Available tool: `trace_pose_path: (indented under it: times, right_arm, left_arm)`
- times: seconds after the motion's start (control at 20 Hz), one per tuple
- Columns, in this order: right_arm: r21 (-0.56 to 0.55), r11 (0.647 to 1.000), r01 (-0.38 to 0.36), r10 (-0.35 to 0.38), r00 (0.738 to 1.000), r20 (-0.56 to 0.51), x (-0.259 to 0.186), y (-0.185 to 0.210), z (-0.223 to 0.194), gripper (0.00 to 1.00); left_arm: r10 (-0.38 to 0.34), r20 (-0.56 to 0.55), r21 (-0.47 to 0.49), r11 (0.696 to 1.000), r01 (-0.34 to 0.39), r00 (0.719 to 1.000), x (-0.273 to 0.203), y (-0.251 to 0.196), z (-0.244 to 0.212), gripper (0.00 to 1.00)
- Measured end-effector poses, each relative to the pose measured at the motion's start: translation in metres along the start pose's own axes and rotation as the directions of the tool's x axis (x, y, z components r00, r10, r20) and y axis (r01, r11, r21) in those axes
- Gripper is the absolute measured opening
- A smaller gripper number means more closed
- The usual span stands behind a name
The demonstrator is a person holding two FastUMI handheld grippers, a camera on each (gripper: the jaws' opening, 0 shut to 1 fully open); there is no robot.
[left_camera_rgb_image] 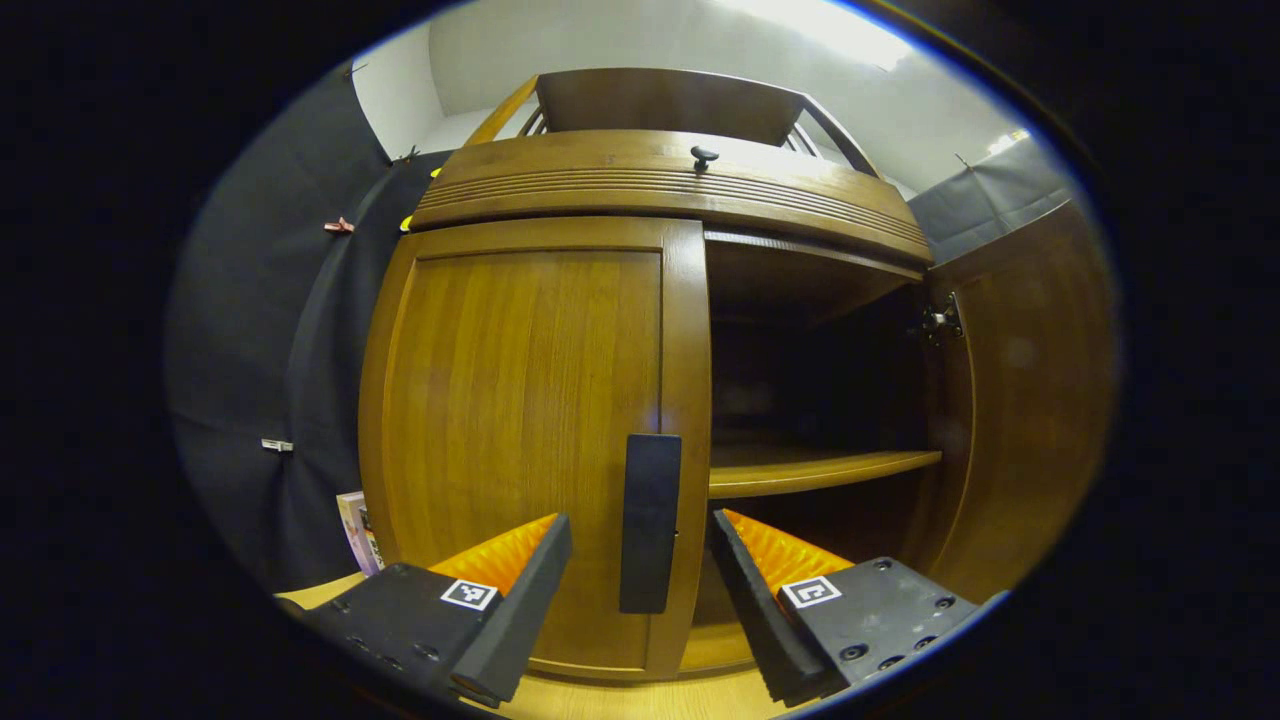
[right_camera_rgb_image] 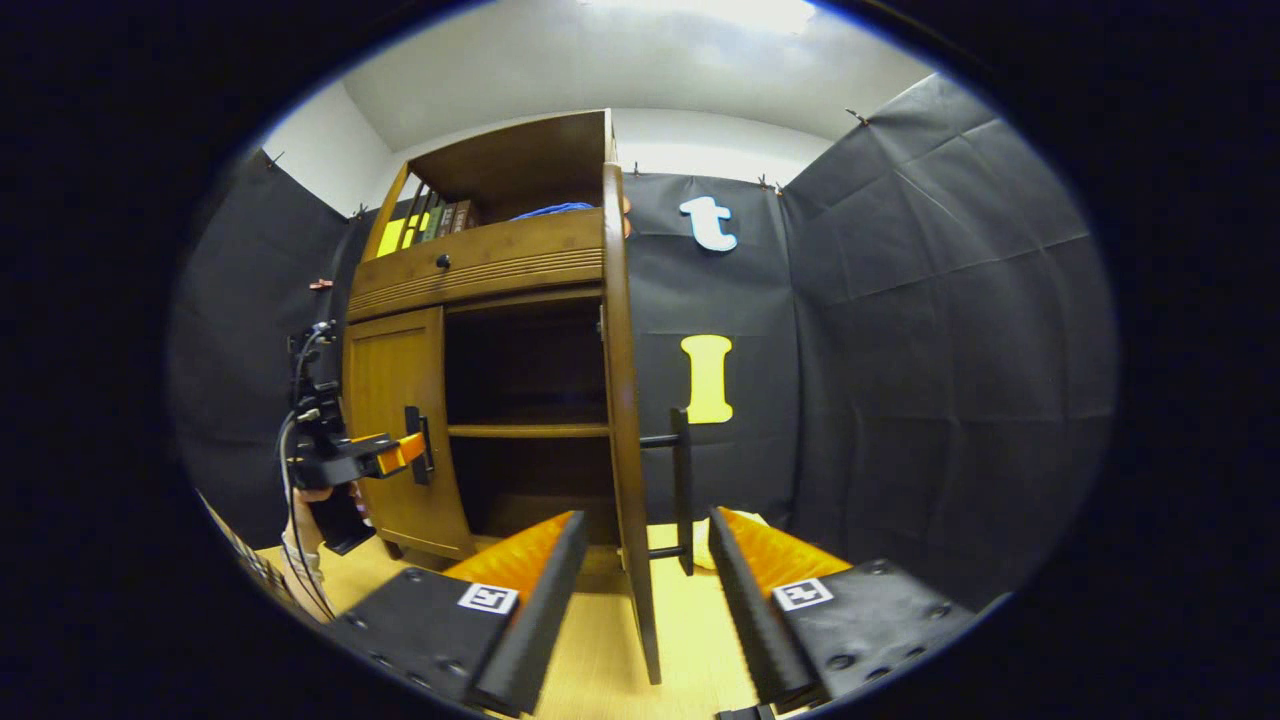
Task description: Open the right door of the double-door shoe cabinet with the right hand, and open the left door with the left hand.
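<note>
In the left gripper view, the left gripper (left_camera_rgb_image: 640, 590) has its two fingers spread wide, one on each side of the dark, flat vertical handle (left_camera_rgb_image: 650, 520) of the closed left door of brown wood (left_camera_rgb_image: 530, 440). Neither finger touches the handle yet, as far as can be judged. The step in hand appears to be the grasp of this handle, so the fingers should go a little forward, close on the handle near its middle, and then pull along the arc of the hinge on the door's outer side, not straight back. The right door (left_camera_rgb_image: 1030, 400) already stands open, and a wooden shelf (left_camera_rgb_image: 820, 468) shows in the dark inside; what lies deeper there cannot be made out. In the right gripper view, the right gripper (right_camera_rgb_image: 645, 600) is also spread and holds nothing; the open right door (right_camera_rgb_image: 625, 420) is seen edge-on between its fingers, with its dark bar handle (right_camera_rgb_image: 682, 480) just beyond. Farther off, the left gripper (right_camera_rgb_image: 395, 455) sits at the handle of the left door (right_camera_rgb_image: 395, 430), held by a hand (right_camera_rgb_image: 320, 500). The contact is too small to judge there, and the cabinet's foot is partly cut off.
</note>
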State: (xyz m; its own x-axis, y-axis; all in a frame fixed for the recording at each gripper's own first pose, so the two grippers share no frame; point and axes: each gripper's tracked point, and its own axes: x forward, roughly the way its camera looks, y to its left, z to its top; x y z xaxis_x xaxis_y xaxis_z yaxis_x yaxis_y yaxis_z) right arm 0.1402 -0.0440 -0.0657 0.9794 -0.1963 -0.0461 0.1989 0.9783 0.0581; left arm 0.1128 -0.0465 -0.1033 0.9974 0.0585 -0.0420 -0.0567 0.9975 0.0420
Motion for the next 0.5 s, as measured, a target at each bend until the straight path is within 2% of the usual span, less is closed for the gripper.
trace_pose_path:
  times: [0.05,0.2,0.25,0.3,0.45,0.5]
  right_arm:
    - [-0.005,1.000,0.001,-0.001,1.000,0.003,0.000,-0.001,0.000,0.93]
    - [-0.018,1.000,0.018,-0.018,1.000,0.002,-0.002,-0.005,-0.001,0.99]
    - [-0.016,1.000,0.017,-0.017,1.000,0.002,-0.004,-0.005,-0.001,0.99]
    - [-0.012,1.000,0.015,-0.015,1.000,0.002,-0.006,-0.003,0.000,0.94]
    - [-0.012,0.999,0.032,-0.032,0.999,0.006,-0.004,-0.007,0.000,0.94]
    - [-0.011,0.999,0.039,-0.039,0.999,0.005,-0.004,-0.008,0.000,0.99]
  left_arm:
    - [0.000,-0.001,0.014,1.000,0.000,1.000,0.005,-0.008,-0.003,0.88]
    - [-0.002,0.004,0.034,0.999,0.002,1.000,0.016,-0.012,-0.008,0.80]
    - [-0.006,0.009,0.030,1.000,0.006,1.000,0.019,-0.015,-0.008,0.77]
    - [-0.006,0.017,0.028,1.000,0.005,1.000,0.022,-0.015,-0.008,0.76]
    - [-0.004,0.021,0.029,1.000,0.003,1.000,0.029,-0.019,-0.008,0.70]
    - [-0.003,0.015,0.036,0.999,0.002,1.000,0.033,-0.018,-0.011,0.68]
